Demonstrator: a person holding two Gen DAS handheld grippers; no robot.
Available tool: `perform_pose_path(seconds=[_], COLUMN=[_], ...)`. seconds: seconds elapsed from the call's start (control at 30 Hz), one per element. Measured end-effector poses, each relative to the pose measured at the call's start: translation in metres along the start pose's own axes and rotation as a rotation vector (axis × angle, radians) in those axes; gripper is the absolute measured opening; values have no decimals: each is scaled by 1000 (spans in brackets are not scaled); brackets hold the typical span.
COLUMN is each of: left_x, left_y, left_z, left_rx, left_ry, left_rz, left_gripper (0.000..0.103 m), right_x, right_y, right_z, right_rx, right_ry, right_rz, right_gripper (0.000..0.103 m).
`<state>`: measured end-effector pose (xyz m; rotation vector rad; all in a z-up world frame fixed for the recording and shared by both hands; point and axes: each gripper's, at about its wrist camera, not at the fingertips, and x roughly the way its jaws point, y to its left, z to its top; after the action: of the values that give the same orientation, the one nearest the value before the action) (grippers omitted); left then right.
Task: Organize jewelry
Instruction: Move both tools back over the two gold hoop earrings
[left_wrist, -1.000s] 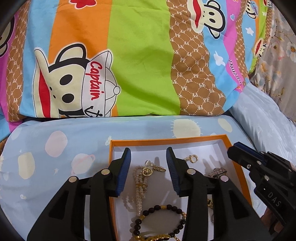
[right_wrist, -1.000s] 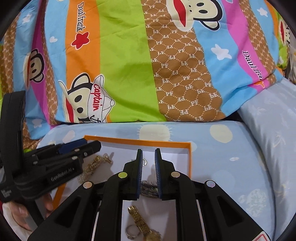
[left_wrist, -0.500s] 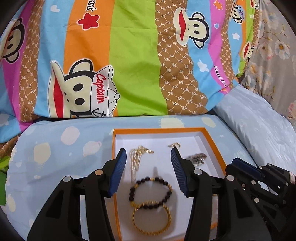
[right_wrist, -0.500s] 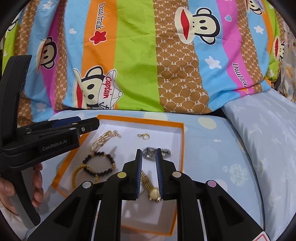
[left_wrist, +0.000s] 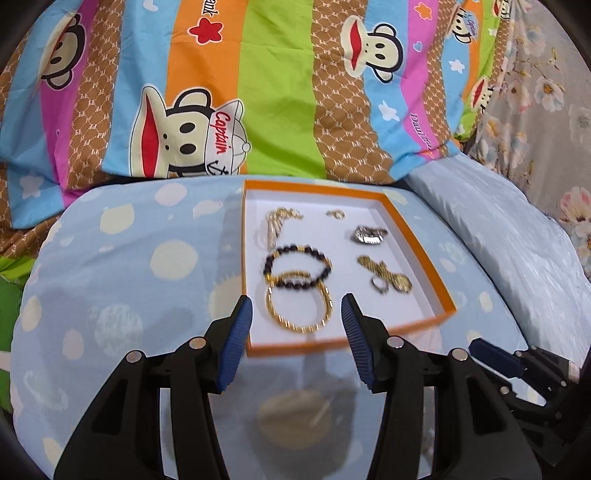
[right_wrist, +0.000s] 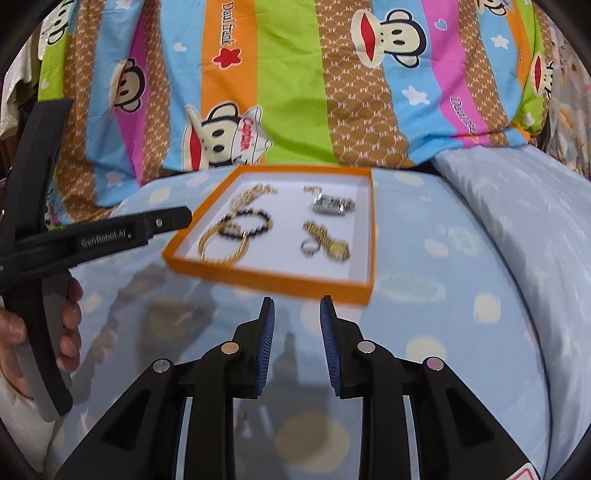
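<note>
An orange-rimmed white tray (left_wrist: 421, 254) (right_wrist: 280, 282) lies on a light blue spotted cushion. It holds a gold bangle (left_wrist: 297, 306) (right_wrist: 221, 245), a dark bead bracelet (left_wrist: 295, 266) (right_wrist: 245, 223), a pale gold chain (left_wrist: 275, 223) (right_wrist: 251, 194), a small gold ring (left_wrist: 335, 214), a silver piece (left_wrist: 367, 235) (right_wrist: 332, 205), a gold watch (left_wrist: 388, 275) (right_wrist: 327, 240) and a silver ring (right_wrist: 308, 248). My left gripper (left_wrist: 296, 314) is open and empty at the tray's near edge. My right gripper (right_wrist: 296, 317) is open and empty just short of the tray.
A bright striped monkey-print pillow (left_wrist: 258, 92) stands behind the tray. A pale blue pillow (left_wrist: 498, 240) lies to the right, with floral fabric (left_wrist: 546, 110) beyond it. The blue cushion (left_wrist: 129, 277) spreads around the tray. A hand (right_wrist: 44, 332) holds the left gripper's handle.
Both grippers have pulled back from over the tray to its near side. The right gripper's fingers have opened wider. The jewelry has stayed in the tray.
</note>
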<state>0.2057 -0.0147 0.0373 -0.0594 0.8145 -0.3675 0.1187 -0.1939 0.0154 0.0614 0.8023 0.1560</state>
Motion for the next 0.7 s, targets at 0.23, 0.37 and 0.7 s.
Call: perform_pose_path(seconds=[0.23, 0.37, 0.7], left_x=[-16, -19, -27], left_y=[-5, -3, -1], left_z=[-47, -64, -80], left_rx=[27, 25, 20], left_ry=[56, 86, 108], left_rz=[13, 34, 58], left_gripper=[49, 49, 49], right_x=[1, 7, 19], right_y=[21, 30, 36], right_z=[-33, -37, -37], right_rx=[-17, -35, -24], right_ry=[54, 64, 77], right_rz=[39, 32, 19], right_gripper=[27, 32, 34])
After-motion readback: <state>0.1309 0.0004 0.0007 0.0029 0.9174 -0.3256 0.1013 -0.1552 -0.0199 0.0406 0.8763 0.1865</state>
